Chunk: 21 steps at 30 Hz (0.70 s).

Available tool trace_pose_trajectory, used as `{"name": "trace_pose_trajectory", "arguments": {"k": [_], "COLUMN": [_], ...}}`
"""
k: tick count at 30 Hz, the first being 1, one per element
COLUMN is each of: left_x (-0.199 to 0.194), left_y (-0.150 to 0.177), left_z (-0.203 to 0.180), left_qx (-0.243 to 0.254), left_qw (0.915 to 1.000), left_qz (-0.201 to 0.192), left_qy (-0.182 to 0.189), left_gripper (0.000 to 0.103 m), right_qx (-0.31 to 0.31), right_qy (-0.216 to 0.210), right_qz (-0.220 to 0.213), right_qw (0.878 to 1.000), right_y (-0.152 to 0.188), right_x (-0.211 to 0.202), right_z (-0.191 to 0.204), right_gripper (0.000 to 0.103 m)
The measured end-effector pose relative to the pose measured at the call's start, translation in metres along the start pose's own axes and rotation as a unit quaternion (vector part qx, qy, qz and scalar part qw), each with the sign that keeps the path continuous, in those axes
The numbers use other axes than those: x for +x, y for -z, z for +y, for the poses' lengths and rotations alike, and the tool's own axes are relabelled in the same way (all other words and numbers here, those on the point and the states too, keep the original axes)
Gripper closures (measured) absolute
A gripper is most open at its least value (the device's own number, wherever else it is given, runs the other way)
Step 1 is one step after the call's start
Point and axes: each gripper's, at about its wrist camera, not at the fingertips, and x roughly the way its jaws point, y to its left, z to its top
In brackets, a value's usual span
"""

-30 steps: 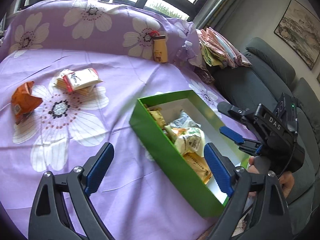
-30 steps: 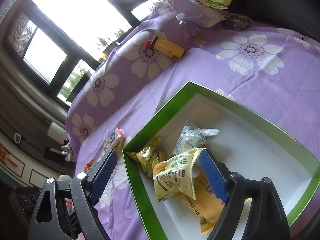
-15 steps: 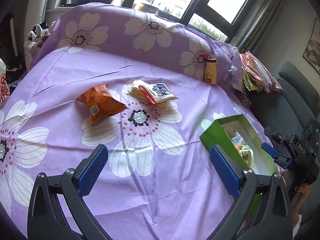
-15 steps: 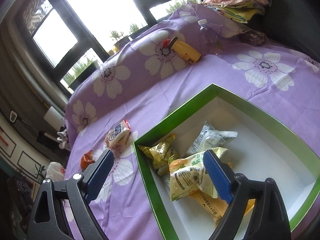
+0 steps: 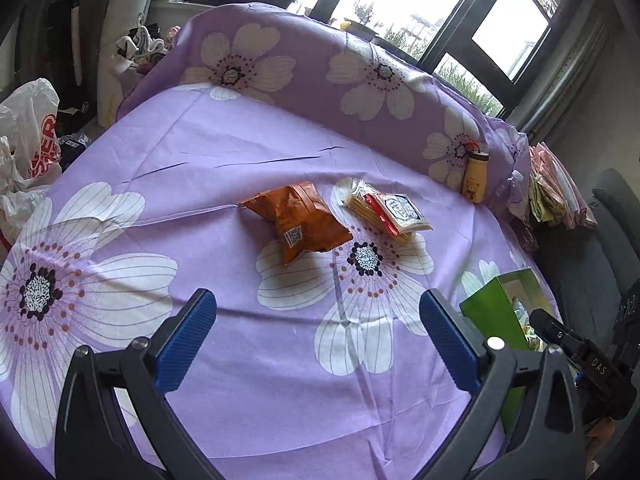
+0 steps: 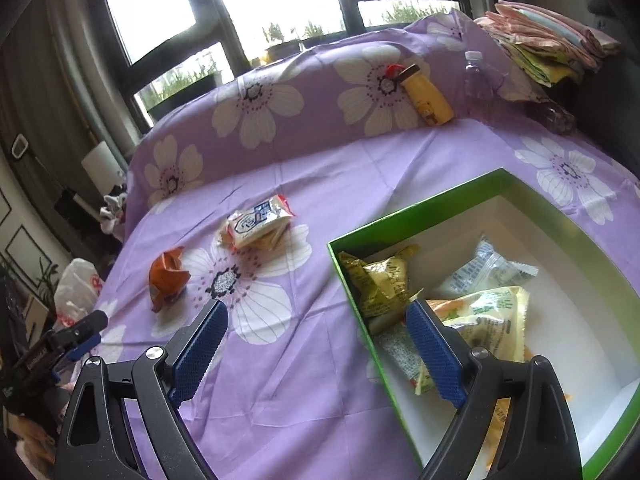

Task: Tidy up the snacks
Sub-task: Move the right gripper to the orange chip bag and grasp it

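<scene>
Beyond open left claw (image 5: 318, 344), orange packet (image 5: 298, 222)

Left gripper (image 5: 318, 334) occupies the lower frame, jaws wide apart, nothing between them. Beyond it, centre frame, an orange snack bag (image 5: 298, 222) lies on the purple floral sheet (image 5: 200, 168). Just right of it, apart, sits a stack of flat packets (image 5: 386, 212). A green box (image 5: 494, 314) shows at right edge, right gripper (image 5: 588, 360) beside it.
</scene>
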Motion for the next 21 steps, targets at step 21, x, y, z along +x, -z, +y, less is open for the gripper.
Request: {"name": "trace_pose_trajectory", "arguments": {"k": [21], "left_x": [0.008], "left_y": [-0.016], "left_z": [0.054], "left_qx": [-0.076], "left_qw": [0.9943], "left_qz": [0.038], "left_qy": [-0.064], "left_gripper": [0.002], "right_qx": [-0.053], "right_qy": [-0.115], "right_qz": [0.130], "right_qw": [0.983], "right_y": [-0.027], "right_x": [0.137], "right_z": [0.142], "right_gripper": [0.012]}}
